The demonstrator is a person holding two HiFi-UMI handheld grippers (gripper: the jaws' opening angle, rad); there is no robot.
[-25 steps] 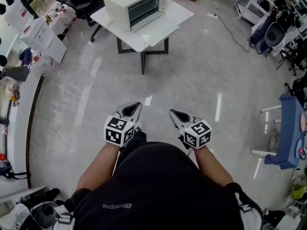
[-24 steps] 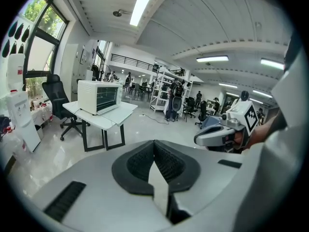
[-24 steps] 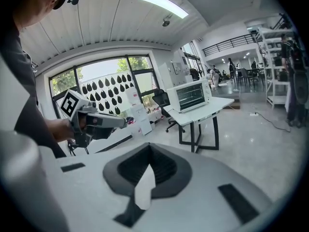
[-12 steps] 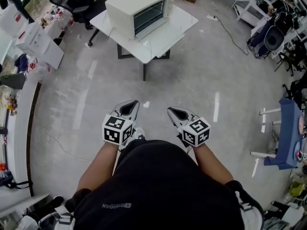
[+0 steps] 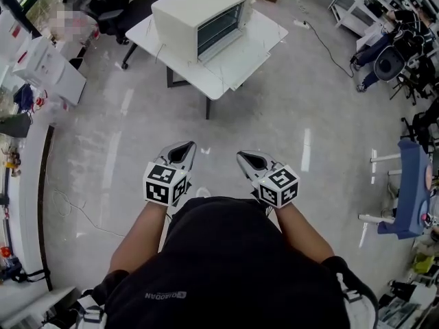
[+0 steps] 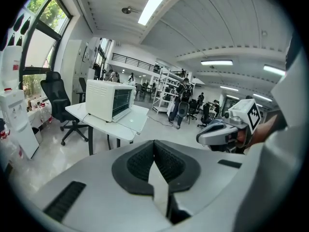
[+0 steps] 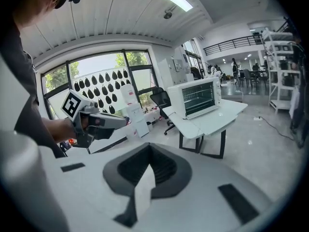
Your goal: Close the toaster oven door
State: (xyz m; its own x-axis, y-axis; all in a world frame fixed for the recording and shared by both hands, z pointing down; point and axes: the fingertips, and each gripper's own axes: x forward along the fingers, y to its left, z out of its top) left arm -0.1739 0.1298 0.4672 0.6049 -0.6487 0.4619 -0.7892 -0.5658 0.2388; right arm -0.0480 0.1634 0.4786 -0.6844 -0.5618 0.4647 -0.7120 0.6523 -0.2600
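Head view: toaster oven [image 5: 199, 19] is set on a white table [image 5: 255, 41] at the top of the frame, well apart from both grippers, with bare grey floor [image 5: 274, 115] between. The oven's front is turned toward the right side of the table. Its door [image 5: 221, 45] appears let down in front, lying low over the tabletop; the exact angle cannot be told at this range.

Oven cavity: in the right gripper view, horizontal rack bars are seen inside the chamber. No other contents can be made out.

Left gripper [image 5: 181, 147]: held low and close to the body, pointed toward the table. In its own view the jaws are seen brought together, pads meeting, nothing between them.

Right gripper [image 5: 250, 158]: held level with the left one and just beside it, pointed the same way. Its jaws are likewise pressed together and empty.

Surroundings: a black office chair [image 5: 127, 9] stands behind the table. White cartons [image 5: 48, 67] are stacked at the left edge; they are closed, contents not visible. A cable [image 5: 328, 38] is trailed over the floor at the upper right. A blue chair [image 5: 413, 190] is noted at the right edge.
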